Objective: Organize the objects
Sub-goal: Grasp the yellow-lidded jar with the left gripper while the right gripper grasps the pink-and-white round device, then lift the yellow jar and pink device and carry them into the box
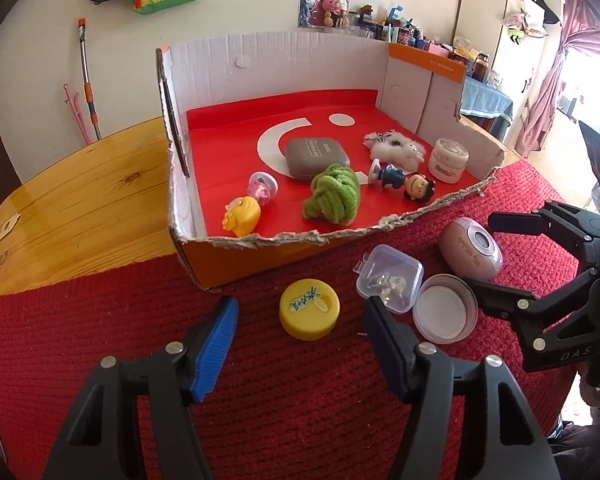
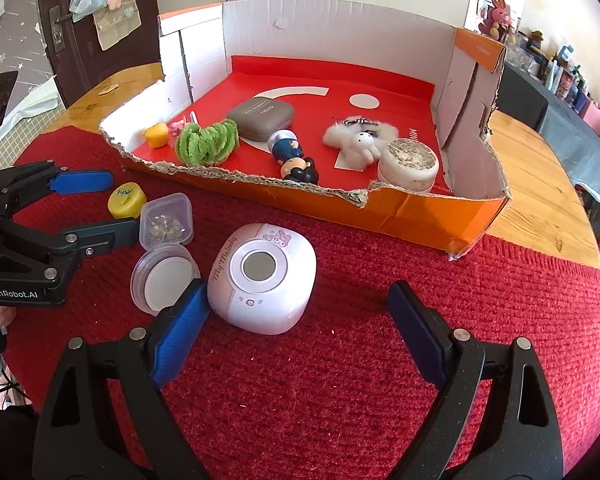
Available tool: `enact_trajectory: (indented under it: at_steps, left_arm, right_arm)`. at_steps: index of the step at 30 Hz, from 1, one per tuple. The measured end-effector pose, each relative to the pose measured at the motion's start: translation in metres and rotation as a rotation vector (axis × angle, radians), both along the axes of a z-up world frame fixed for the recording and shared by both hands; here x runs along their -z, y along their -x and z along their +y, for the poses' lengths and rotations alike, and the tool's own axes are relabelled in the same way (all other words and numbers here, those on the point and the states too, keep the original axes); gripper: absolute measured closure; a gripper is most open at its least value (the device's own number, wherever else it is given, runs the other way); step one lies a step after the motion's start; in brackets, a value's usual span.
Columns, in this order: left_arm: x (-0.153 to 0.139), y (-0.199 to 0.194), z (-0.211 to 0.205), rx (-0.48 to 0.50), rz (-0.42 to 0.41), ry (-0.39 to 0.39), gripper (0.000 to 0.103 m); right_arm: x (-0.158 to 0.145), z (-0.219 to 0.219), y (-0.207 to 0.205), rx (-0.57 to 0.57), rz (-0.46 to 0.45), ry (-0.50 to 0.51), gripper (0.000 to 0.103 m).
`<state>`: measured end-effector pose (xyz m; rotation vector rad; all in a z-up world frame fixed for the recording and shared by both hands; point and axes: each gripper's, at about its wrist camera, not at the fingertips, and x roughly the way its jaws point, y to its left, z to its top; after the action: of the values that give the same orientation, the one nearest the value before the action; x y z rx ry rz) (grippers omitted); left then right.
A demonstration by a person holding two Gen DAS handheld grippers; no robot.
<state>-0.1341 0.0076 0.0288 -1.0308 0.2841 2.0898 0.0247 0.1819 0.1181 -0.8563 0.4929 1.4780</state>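
On the red knitted mat in front of the cardboard box (image 1: 260, 256) (image 2: 420, 216) lie a yellow cap (image 1: 309, 314) (image 2: 126, 200), a small clear box of metal bits (image 1: 390, 280) (image 2: 166, 220), a round clear lid (image 1: 446, 308) (image 2: 164, 280) and a pink rounded device (image 1: 470, 250) (image 2: 262, 276). My left gripper (image 1: 300, 312) (image 2: 124, 204) stands open around the yellow cap, its pads clear of it. My right gripper (image 2: 298, 296) (image 1: 492, 254) is open around the pink device, its left pad close beside it and its right finger well apart.
The box holds a grey case (image 1: 316, 158), a green yarn knot (image 1: 334, 194), a yellow toy (image 1: 242, 216), a small pink toy (image 1: 262, 188), a figurine (image 1: 404, 182), a white plush (image 1: 396, 148) and a cream jar (image 1: 448, 160). Wooden tabletop (image 1: 80, 200) shows left of the mat.
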Motion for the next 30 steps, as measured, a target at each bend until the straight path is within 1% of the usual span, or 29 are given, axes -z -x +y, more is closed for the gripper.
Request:
enact_trajectory:
  at_steps: [3, 5, 7, 9, 10, 11, 12, 14, 21, 30]
  left_arm:
    - [-0.001, 0.0, 0.0, 0.002, 0.001, -0.004, 0.044]
    - [-0.001, -0.001, 0.001, 0.01, 0.002, -0.005, 0.051]
    - [-0.001, -0.001, 0.002, 0.017, 0.004, -0.003, 0.053]
    - [-0.002, -0.003, 0.003, 0.027, 0.005, -0.004, 0.057]
    - [-0.002, -0.004, 0.003, 0.033, 0.006, -0.005, 0.061]
    - [-0.002, -0.004, 0.004, 0.04, 0.005, -0.006, 0.067]
    - [-0.002, -0.005, 0.005, 0.047, 0.005, -0.008, 0.07]
    - [-0.002, -0.006, 0.004, 0.046, 0.006, -0.008, 0.071]
    - [-0.006, -0.013, -0.004, 0.034, -0.017, -0.046, 0.071]
    - [-0.029, -0.032, -0.016, 0.031, 0.032, -0.086, 0.071]
  right_arm:
    - [0.0, -0.001, 0.002, -0.002, -0.007, -0.003, 0.014]
    - [0.0, -0.001, 0.004, -0.007, -0.011, -0.005, 0.017]
    - [0.0, 0.0, 0.005, -0.008, -0.009, -0.005, 0.021]
    - [0.0, 0.002, 0.006, -0.014, -0.005, -0.003, 0.027]
    - [0.0, 0.002, 0.006, -0.018, 0.0, -0.003, 0.03]
    - [-0.001, 0.002, 0.007, -0.023, 0.003, -0.005, 0.036]
    - [-0.001, 0.002, 0.007, -0.028, 0.012, -0.007, 0.045]
    - [-0.001, 0.001, 0.008, -0.036, 0.023, -0.006, 0.052]
    - [-0.006, -0.008, 0.008, -0.028, 0.045, -0.019, 0.053]
    - [-0.025, -0.024, 0.015, -0.031, 0.046, -0.061, 0.053]
